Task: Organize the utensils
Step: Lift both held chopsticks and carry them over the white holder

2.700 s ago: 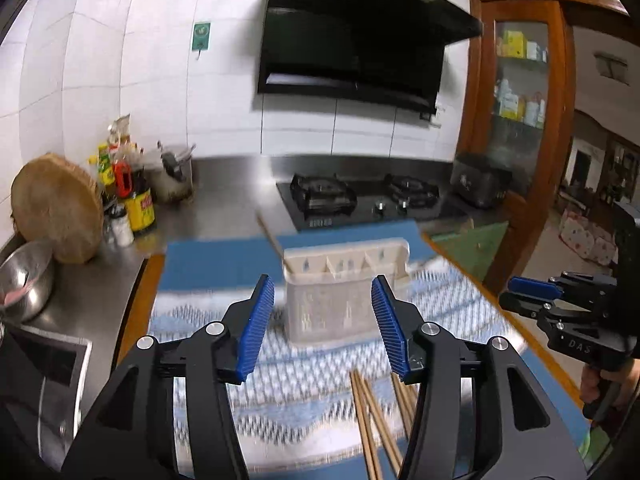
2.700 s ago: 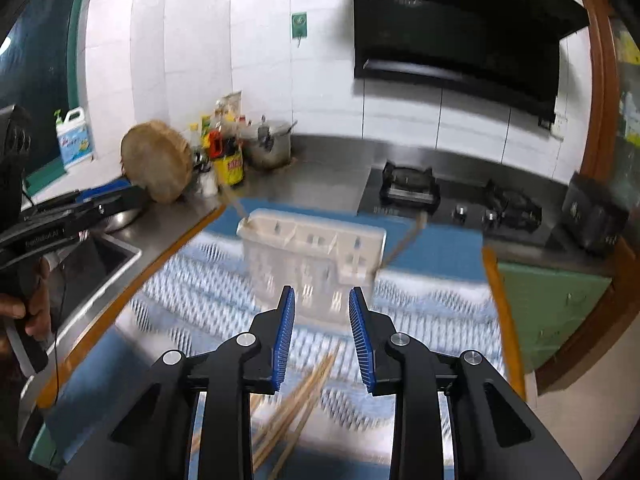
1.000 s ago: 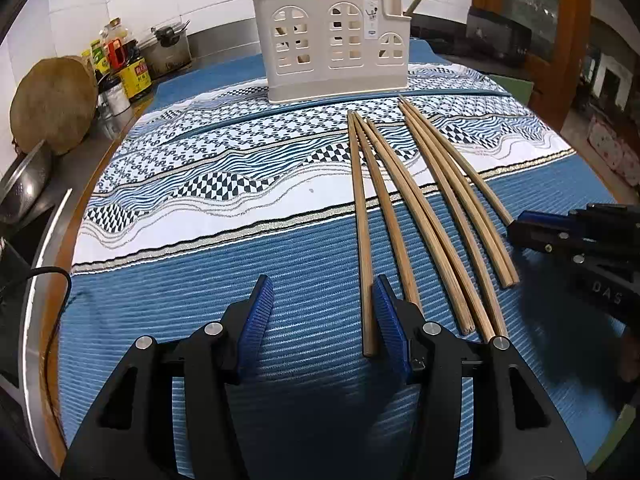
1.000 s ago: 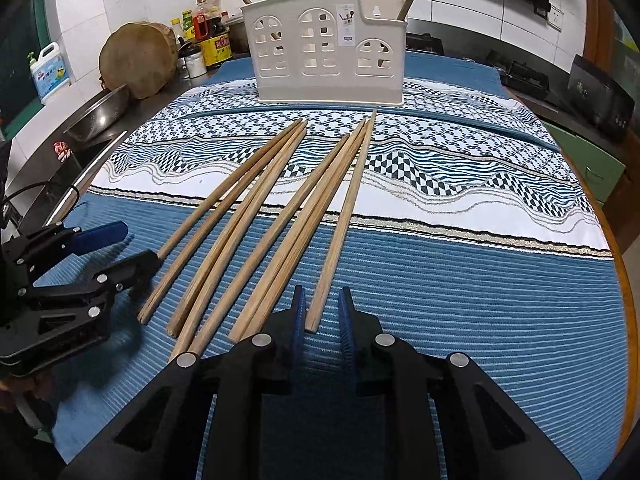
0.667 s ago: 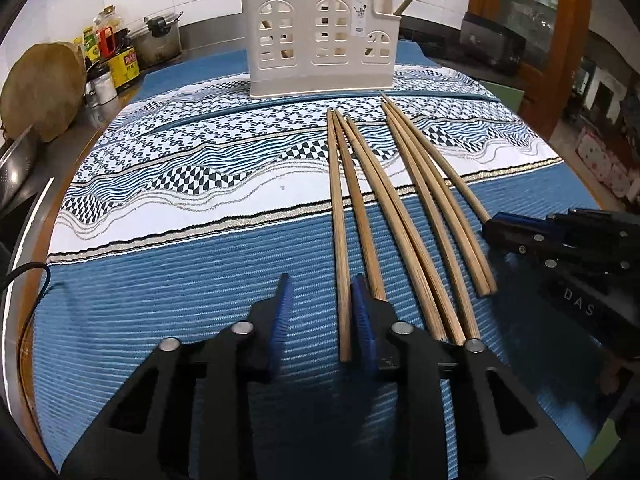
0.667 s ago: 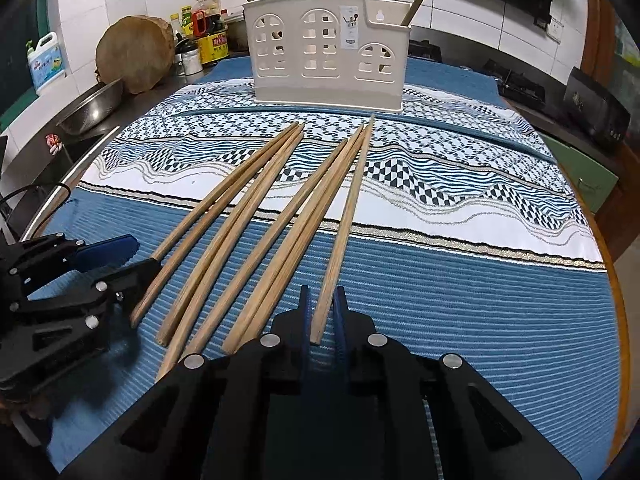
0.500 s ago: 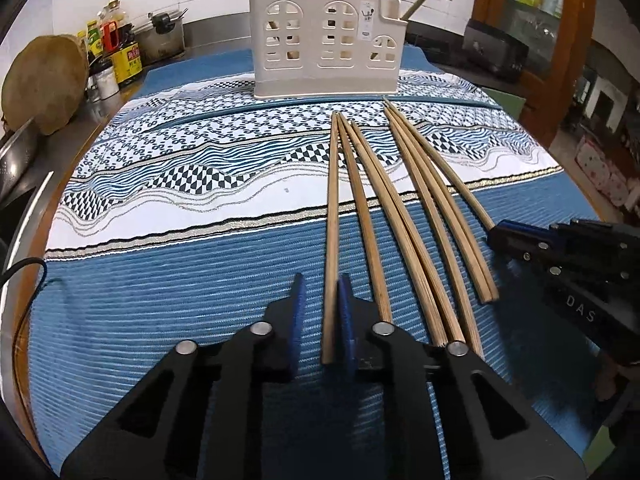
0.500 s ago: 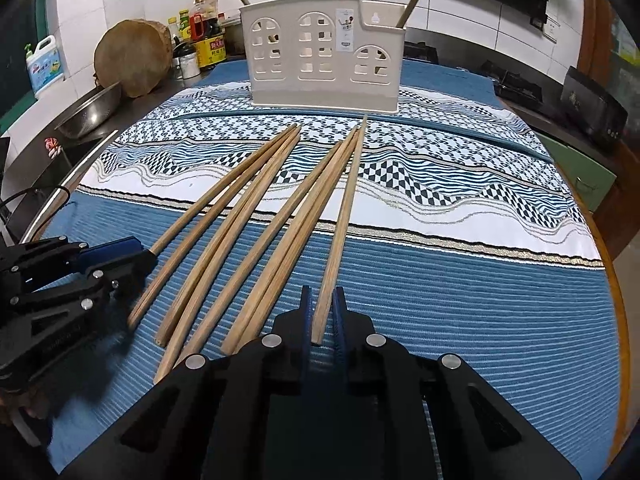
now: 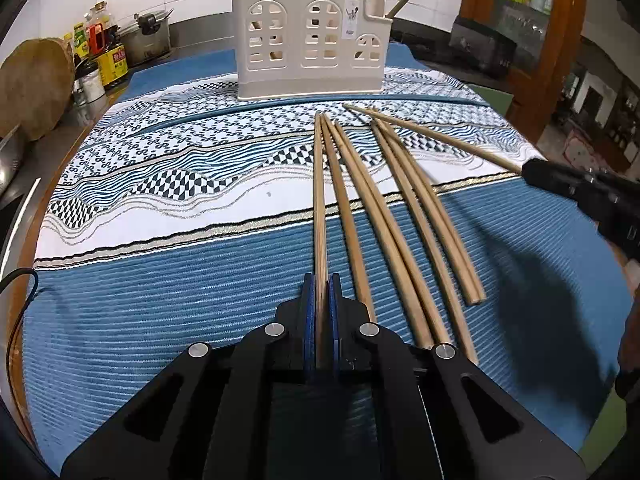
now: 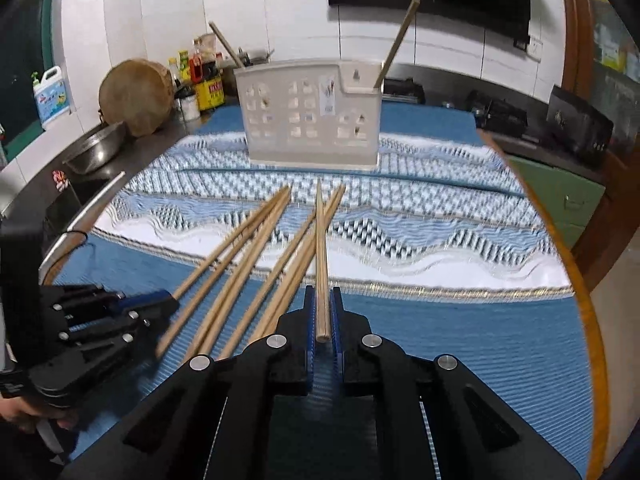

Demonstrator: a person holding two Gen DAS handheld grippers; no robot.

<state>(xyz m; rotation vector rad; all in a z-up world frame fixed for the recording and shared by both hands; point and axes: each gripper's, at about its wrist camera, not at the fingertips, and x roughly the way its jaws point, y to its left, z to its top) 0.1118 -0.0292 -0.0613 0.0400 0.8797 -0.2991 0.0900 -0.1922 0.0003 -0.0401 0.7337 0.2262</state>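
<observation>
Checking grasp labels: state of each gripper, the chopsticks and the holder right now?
left gripper: shut on one chopstick, its far end on the cloth
right gripper: shut on one chopstick, raised
loose chopsticks: flat on the cloth
holder: upright, two chopsticks inside

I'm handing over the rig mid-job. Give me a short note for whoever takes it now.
Left gripper: shut on the leftmost chopstick, which lies on the cloth.
Right gripper: shut on another chopstick, its tip raised off the cloth.
Holder: upright at the far end, two chopsticks already in it.
Left: four loose chopsticks on the cloth, plus the two held, all to go in the holder.
</observation>
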